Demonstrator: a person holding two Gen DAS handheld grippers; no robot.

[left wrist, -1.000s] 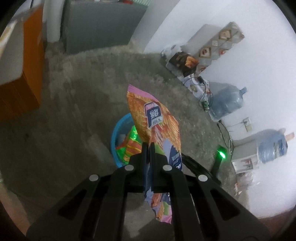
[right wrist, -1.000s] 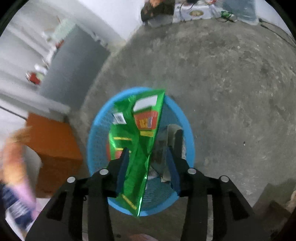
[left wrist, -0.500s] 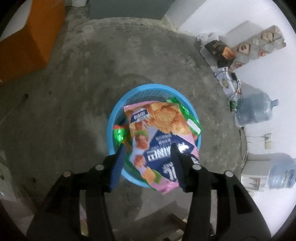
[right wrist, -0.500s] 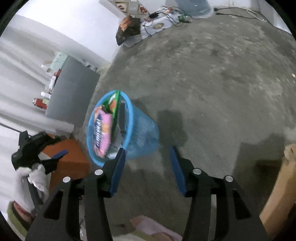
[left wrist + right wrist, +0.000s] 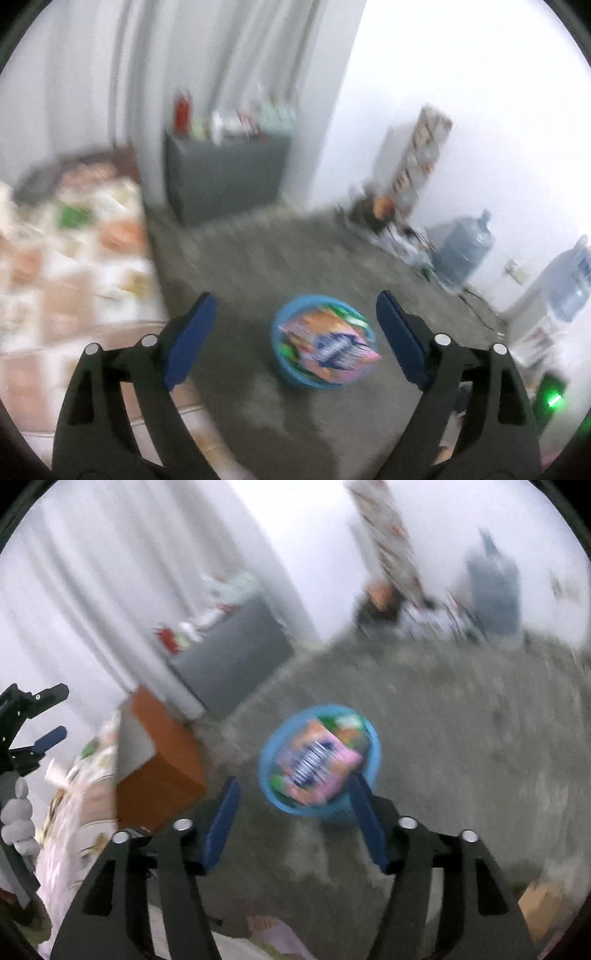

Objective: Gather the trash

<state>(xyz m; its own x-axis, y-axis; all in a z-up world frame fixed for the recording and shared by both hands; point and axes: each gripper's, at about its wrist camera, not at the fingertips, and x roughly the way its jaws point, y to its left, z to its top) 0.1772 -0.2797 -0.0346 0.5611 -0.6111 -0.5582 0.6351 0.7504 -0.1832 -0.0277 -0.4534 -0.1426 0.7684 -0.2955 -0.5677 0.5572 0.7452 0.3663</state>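
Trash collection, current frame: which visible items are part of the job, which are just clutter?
Job items:
- round blue plastic basket
- pink-and-orange crinkled snack bag lying on top in it
- green foil wrapper under that bag

Clutter:
- grey cabinet
- orange box
- clear blue water jug
- patterned bedding

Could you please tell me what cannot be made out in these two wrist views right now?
- Print on the pink snack bag in the blue basket: motion blur, both views.
- Other trash in the basket: mostly covered by that bag.
- Items on the grey cabinet: blurred and small.
- Patterned surface, left wrist view: smeared, cut off by the edge.
- Basket's near side, right wrist view: hidden behind the right hand-held gripper.
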